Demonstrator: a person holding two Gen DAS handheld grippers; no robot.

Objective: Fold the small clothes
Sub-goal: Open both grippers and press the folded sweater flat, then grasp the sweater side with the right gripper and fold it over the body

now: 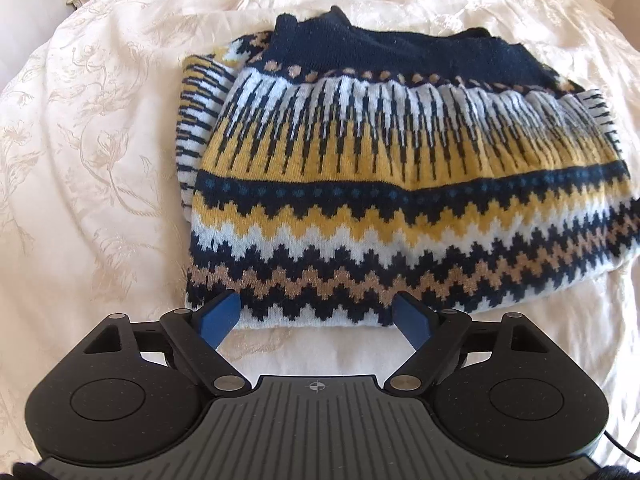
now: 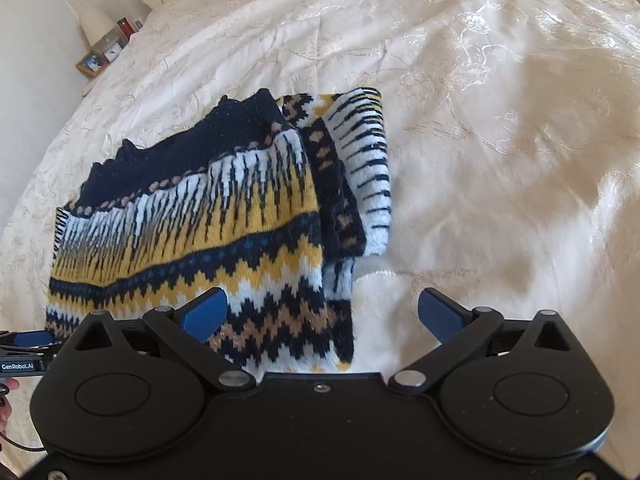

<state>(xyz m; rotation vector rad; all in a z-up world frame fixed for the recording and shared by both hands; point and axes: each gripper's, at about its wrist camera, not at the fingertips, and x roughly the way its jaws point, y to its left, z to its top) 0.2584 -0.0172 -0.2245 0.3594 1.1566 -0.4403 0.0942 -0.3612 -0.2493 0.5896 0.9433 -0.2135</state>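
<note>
A knitted sweater [image 1: 400,184] in navy, yellow, white and tan zigzag bands lies folded into a rectangle on the bed. In the left wrist view my left gripper [image 1: 316,312] stands open at the sweater's near edge, its blue fingers spread over the hem with nothing between them. In the right wrist view the same sweater [image 2: 208,216] lies to the left, a folded sleeve layer along its right side. My right gripper [image 2: 324,312] is open above the sweater's near right corner, holding nothing. The left gripper's tip [image 2: 28,340] shows at the far left edge.
A cream embroidered bedspread [image 2: 500,160] covers the bed all around the sweater. At the back left stands a bedside table with a lamp [image 2: 98,24], a small clock and a picture frame [image 2: 91,63]. Part of a hand [image 2: 6,400] shows at the left edge.
</note>
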